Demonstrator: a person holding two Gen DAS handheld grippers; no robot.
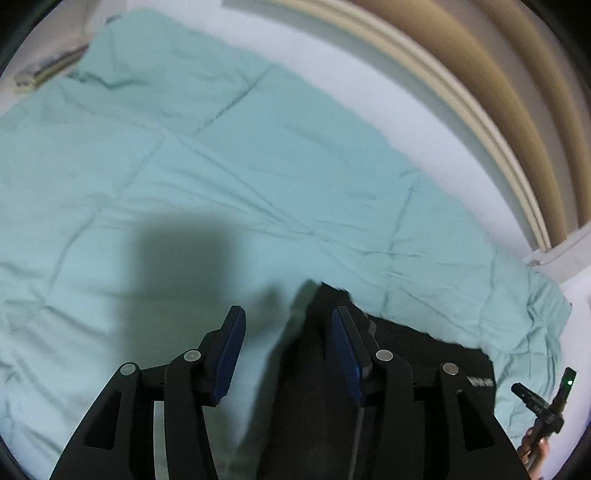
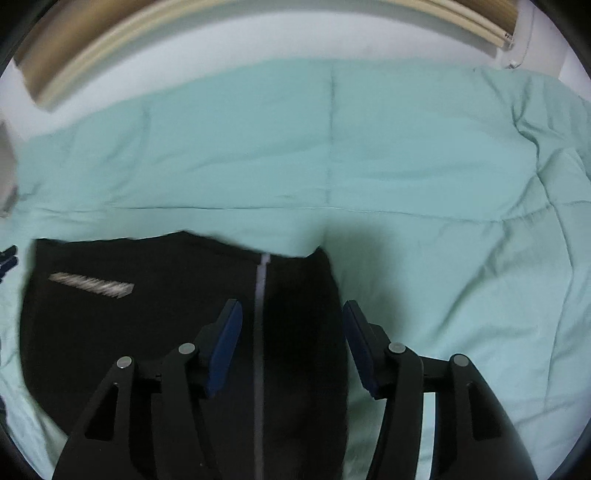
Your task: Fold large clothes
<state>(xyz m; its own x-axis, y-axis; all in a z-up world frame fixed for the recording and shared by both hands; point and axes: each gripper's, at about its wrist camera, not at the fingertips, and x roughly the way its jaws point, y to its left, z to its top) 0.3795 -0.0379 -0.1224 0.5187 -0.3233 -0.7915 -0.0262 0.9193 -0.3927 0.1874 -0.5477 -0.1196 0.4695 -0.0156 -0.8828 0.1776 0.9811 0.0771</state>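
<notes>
A large black garment (image 2: 155, 314) with a pale stripe (image 2: 260, 332) and a light printed label (image 2: 92, 285) lies flat on a mint-green quilt (image 2: 332, 147). My right gripper (image 2: 291, 314) is open, its jaws straddling the garment's right edge just above it. In the left wrist view the same black garment (image 1: 424, 343) lies under my left gripper (image 1: 288, 321), which is open over its left edge. The right gripper's body (image 1: 543, 402), with a green light, shows at the lower right of that view.
The quilt (image 1: 184, 147) covers a white mattress (image 1: 369, 85). A beige bed frame or headboard (image 1: 461, 74) runs along the far side, also in the right wrist view (image 2: 110, 29). Folded cloth (image 1: 44, 70) lies at the far left corner.
</notes>
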